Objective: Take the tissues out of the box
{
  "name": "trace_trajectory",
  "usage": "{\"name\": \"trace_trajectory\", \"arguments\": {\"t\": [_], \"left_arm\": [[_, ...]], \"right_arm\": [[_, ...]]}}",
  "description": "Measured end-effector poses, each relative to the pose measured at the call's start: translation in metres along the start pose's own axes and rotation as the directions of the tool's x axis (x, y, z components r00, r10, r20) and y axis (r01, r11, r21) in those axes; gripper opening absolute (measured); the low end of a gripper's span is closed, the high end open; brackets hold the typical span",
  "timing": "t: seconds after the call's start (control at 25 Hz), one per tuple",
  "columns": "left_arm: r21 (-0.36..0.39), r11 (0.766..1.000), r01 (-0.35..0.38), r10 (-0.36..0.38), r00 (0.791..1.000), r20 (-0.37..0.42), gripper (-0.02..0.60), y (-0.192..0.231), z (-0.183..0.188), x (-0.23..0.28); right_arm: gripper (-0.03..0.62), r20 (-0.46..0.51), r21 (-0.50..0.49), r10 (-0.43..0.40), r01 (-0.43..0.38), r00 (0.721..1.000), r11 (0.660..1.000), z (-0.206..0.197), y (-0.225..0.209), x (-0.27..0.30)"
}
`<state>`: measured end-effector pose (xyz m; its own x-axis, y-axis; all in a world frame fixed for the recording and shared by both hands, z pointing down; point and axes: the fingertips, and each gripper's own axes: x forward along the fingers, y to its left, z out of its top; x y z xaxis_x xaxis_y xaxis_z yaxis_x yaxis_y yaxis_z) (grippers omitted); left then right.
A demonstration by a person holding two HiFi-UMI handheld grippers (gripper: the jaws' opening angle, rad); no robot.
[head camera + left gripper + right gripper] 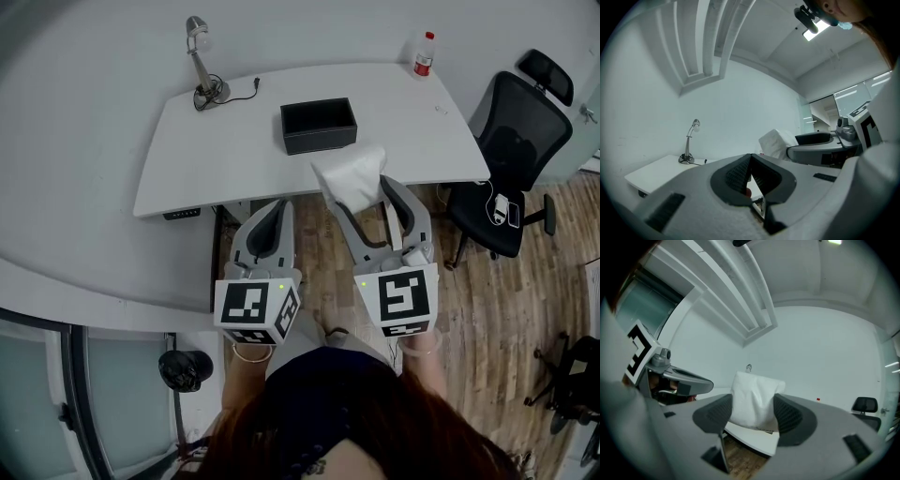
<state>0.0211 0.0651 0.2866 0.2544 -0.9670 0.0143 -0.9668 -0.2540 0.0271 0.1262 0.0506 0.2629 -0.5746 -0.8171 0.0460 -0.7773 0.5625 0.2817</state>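
Observation:
A white pack of tissues (352,176) sits between the jaws of my right gripper (364,192), which is shut on it and holds it up over the front edge of the white desk (216,155). In the right gripper view the tissues (754,399) fill the gap between both dark pads. The black open box (319,126) stands on the desk behind the pack. My left gripper (272,220) hovers in front of the desk, to the left of the right one, with its jaws shut and nothing between them (749,174).
A desk lamp (202,66) with a cable stands at the desk's back left, a red-capped bottle (424,54) at its back right. A black office chair (511,150) is to the right on the wooden floor (487,309). A white counter curves along the left.

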Motion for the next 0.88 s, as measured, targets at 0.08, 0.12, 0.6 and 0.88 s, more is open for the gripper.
{"name": "trace_trajectory", "arguments": {"t": [0.08, 0.12, 0.6, 0.88], "left_arm": [[0.002, 1.000, -0.003, 0.003, 1.000, 0.001, 0.021, -0.004, 0.001, -0.003], [0.003, 1.000, -0.004, 0.004, 1.000, 0.002, 0.021, -0.006, 0.001, -0.005], [0.012, 1.000, -0.028, 0.028, 1.000, 0.011, 0.021, -0.023, 0.003, -0.023], [0.010, 0.999, -0.033, 0.033, 0.999, 0.002, 0.021, -0.031, 0.000, -0.026]], "right_arm": [[0.293, 0.001, 0.002, 0.005, -0.005, 1.000, 1.000, -0.001, 0.000, -0.005], [0.293, 0.003, 0.002, 0.007, -0.007, 1.000, 1.000, -0.001, 0.001, -0.008], [0.293, 0.012, -0.011, 0.028, -0.028, 1.000, 1.000, 0.002, 0.001, -0.029], [0.290, 0.030, 0.010, 0.031, -0.031, 0.999, 0.999, -0.002, -0.002, -0.034]]}}
